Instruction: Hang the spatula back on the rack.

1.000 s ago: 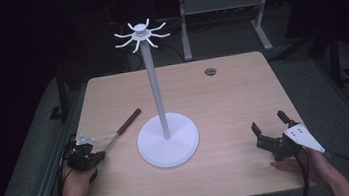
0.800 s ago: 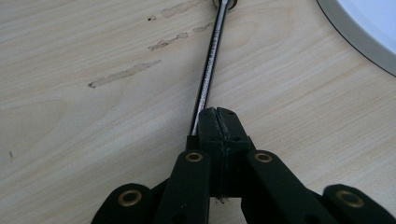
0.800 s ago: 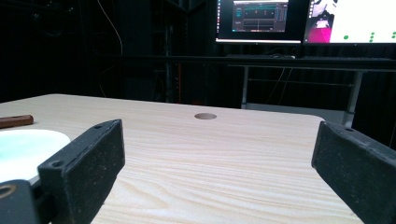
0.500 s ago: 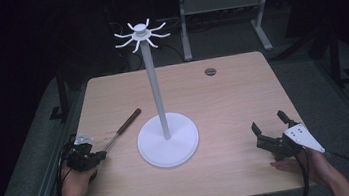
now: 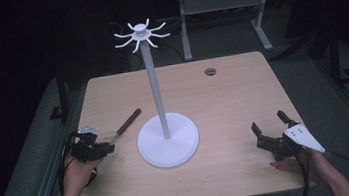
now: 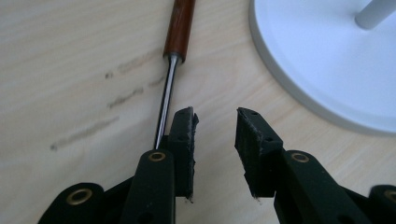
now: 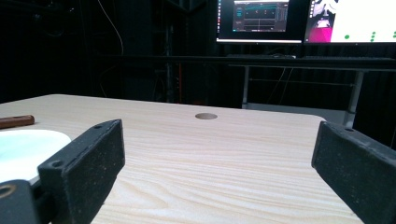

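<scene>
Pale wood surface (image 5: 233,101) carries a slim tool (image 5: 124,126) lying flat near its left edge, just beside the white stand's round base (image 5: 168,140). It looks light and rigid; the steel shaft is probably slippery, so the brown wooden handle (image 6: 180,28) seems the surer hold. Its long axis runs diagonally, handle toward the far side. The left gripper (image 6: 215,133) has just been opening, jaws partly apart with nothing between them, shaft alongside the left jaw. The right gripper (image 5: 269,129) rests wide open, empty.

Black fingers (image 6: 254,140), brass-ringed screw holes
</scene>
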A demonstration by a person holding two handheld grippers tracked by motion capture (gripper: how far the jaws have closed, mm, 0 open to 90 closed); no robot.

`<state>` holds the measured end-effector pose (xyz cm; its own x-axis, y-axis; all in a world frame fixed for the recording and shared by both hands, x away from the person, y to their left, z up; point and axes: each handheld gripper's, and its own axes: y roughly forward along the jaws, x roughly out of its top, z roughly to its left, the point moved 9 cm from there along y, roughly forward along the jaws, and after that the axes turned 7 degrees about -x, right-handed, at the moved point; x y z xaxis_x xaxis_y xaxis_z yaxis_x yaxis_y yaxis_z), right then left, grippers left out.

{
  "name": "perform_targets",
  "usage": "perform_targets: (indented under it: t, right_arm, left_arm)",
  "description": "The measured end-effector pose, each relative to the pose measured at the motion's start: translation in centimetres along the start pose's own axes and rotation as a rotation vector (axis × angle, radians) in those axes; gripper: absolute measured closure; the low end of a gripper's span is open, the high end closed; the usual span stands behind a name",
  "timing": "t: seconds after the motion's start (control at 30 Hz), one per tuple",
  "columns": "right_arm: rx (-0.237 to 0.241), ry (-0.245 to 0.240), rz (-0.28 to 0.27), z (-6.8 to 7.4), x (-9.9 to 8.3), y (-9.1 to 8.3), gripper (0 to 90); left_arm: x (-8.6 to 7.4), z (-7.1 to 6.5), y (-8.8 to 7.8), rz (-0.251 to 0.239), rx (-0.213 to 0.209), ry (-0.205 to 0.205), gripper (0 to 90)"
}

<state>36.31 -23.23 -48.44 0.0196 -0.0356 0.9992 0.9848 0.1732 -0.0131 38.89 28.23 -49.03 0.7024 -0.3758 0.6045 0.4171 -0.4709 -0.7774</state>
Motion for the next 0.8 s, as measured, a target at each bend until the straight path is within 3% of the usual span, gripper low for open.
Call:
perform_targets:
  t: [0.17, 0.37, 0.53, 0.8]
  right_arm:
    - [0.000, 0.000, 0.000, 0.0, 0.0, 0.0, 2.0]
    - [0.000, 0.001, 0.000, 0.0, 0.0, 0.0, 2.0]
    - [0.004, 0.001, -0.001, 0.0, 0.0, 0.0, 2.0]
    - [0.007, 0.001, -0.001, 0.0, 0.0, 0.0, 2.0]
  left_arm:
    - [1.9, 0.0, 0.3, 0.010, 0.000, 0.023, 66.1]
    - [3.3, 0.5, 0.8, 0.013, 0.008, 0.007, 65.4]
    - [4.8, 1.3, 1.6, 0.051, 0.016, 0.046, 64.7]
    - [6.0, 1.8, 2.8, 0.115, 0.010, 0.066, 64.5]
